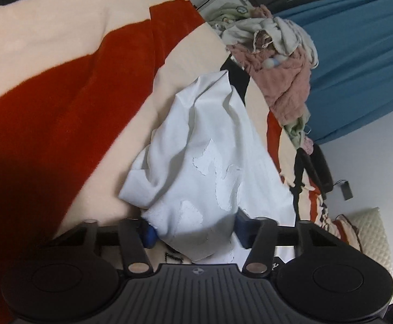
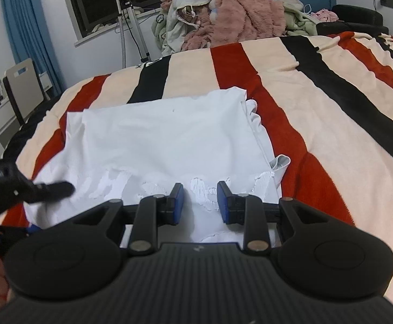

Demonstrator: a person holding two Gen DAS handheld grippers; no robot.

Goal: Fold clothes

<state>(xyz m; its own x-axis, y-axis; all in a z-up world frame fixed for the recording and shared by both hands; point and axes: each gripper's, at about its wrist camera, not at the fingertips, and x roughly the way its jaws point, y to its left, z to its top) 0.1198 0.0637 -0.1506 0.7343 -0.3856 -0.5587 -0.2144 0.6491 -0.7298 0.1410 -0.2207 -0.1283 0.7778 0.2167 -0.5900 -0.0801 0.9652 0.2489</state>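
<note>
Two grippers working: left gripper (image 1: 195,228) is pinching bunched shirt (image 1: 196,145); right gripper (image 2: 199,202), fingers spread, is hovering. I'm keeping the hem taut.

The white cloth garment (image 2: 169,140) is thin, smooth and matt, with rougher raised patches low in the frame. The striped red, cream and black blanket (image 2: 331,113) looks soft and fleecy. The pink fluffy cloth (image 2: 239,13) at upper centre is shaggy. The black plastic right tool (image 2: 200,202) is matt, ribbed, with blue pads (image 2: 177,202).
</note>
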